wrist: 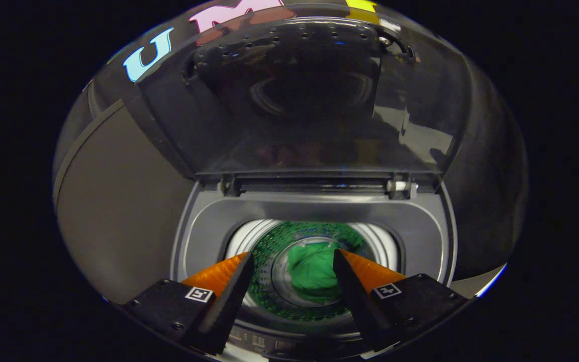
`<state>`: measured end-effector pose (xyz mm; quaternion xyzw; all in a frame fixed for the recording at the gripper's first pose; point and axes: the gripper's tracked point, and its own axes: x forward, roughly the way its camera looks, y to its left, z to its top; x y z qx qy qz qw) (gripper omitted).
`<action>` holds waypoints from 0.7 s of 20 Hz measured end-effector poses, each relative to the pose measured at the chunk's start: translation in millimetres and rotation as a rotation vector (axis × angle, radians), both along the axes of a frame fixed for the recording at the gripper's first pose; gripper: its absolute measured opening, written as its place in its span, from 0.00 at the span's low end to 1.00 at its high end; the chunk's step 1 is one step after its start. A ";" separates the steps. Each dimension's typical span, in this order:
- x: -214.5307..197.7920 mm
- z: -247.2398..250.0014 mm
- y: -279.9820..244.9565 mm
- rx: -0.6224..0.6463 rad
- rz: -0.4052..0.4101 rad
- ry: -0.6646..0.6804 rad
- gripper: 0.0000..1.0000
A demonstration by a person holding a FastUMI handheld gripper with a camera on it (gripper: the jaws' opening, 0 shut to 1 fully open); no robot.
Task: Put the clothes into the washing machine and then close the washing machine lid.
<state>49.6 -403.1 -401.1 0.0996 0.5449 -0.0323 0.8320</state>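
Observation:
I look down into a top-loading washing machine with a grey rim. A green cloth lies crumpled at the bottom of its perforated drum, which reflects green. The dark glossy lid stands raised behind the opening, hinged at the back edge. My gripper hovers above the drum mouth, open, its fingers apart with nothing between them. The cloth lies far below the fingertips, seen through the gap between them.
A grey flat panel lies to the left of the machine. The lid's hinges sit at the back corners of the opening. The control strip runs along the machine's front edge below my fingers.

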 end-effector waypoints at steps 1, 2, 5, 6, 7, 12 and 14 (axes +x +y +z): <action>-4.3 3.5 1.0 0.011 -0.009 0.007 1.00; -4.2 9.2 6.8 0.043 -0.025 0.001 0.99; -16.8 23.3 -4.1 -0.013 -0.017 0.049 0.99; -13.3 29.4 -2.0 -0.009 -0.004 0.039 0.99; -7.6 37.3 5.0 0.018 0.004 0.013 0.99; 30.9 122.0 15.5 0.017 0.044 -0.209 0.99; 44.9 156.2 28.9 0.057 0.063 -0.269 0.99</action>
